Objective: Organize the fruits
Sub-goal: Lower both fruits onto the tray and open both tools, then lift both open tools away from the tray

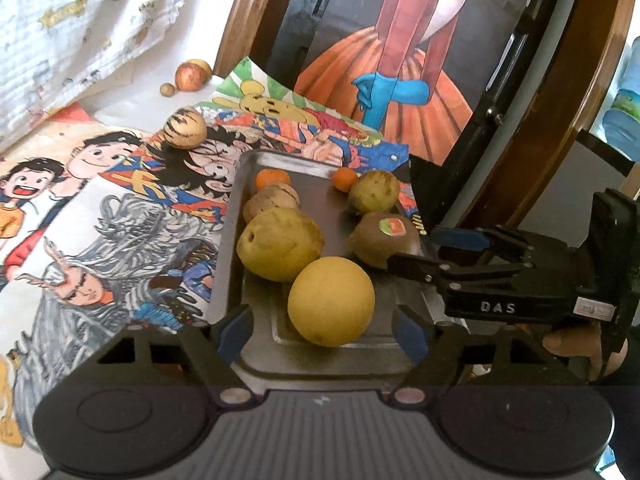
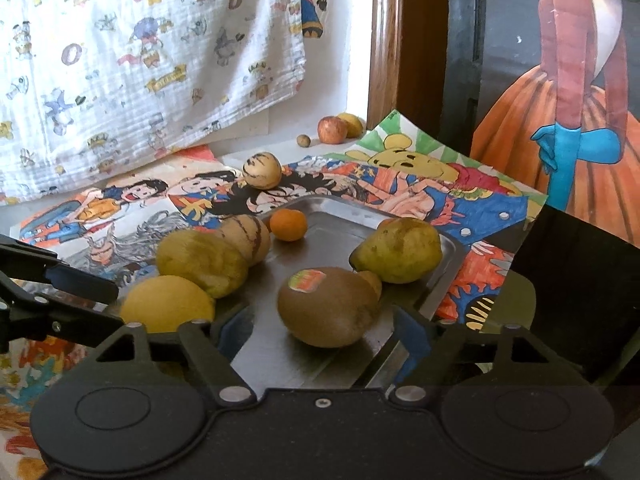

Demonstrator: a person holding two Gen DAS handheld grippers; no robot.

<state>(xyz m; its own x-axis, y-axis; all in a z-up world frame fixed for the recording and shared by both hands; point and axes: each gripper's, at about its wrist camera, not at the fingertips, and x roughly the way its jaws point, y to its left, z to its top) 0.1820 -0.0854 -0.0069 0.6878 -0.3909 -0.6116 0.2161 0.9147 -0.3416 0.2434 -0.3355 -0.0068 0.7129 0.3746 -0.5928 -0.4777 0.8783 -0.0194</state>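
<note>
Left wrist view: the metal tray (image 1: 236,200) holds seven fruits: one round yellow orange (image 1: 331,301) nearest the camera, one yellow pear (image 1: 280,244), one striped melon (image 1: 272,200), two tangerines (image 1: 273,178), one green pear (image 1: 374,191) and one kiwi (image 1: 385,238) with a round sticker (image 1: 393,226) whose print is too small to read. Off the tray lie four more: a second striped melon (image 1: 185,127) on the cartoon drawings (image 1: 100,200), and an apple (image 1: 188,76), a yellow fruit (image 1: 202,66) behind it and a small nut-like ball (image 1: 167,89) by the wall. The left gripper (image 1: 326,330) is spread wide, the orange between its fingers, untouched. The right gripper (image 1: 408,250) reaches in from the right, marked "DAS"; its tips are beside the kiwi, gap unclear here.

Right wrist view: the right gripper (image 2: 324,334) is wide open, empty, the kiwi (image 2: 328,306) between its fingers. Only one tangerine (image 2: 288,225) shows. The left gripper's fingers (image 2: 76,284) sit at the left edge.
</note>
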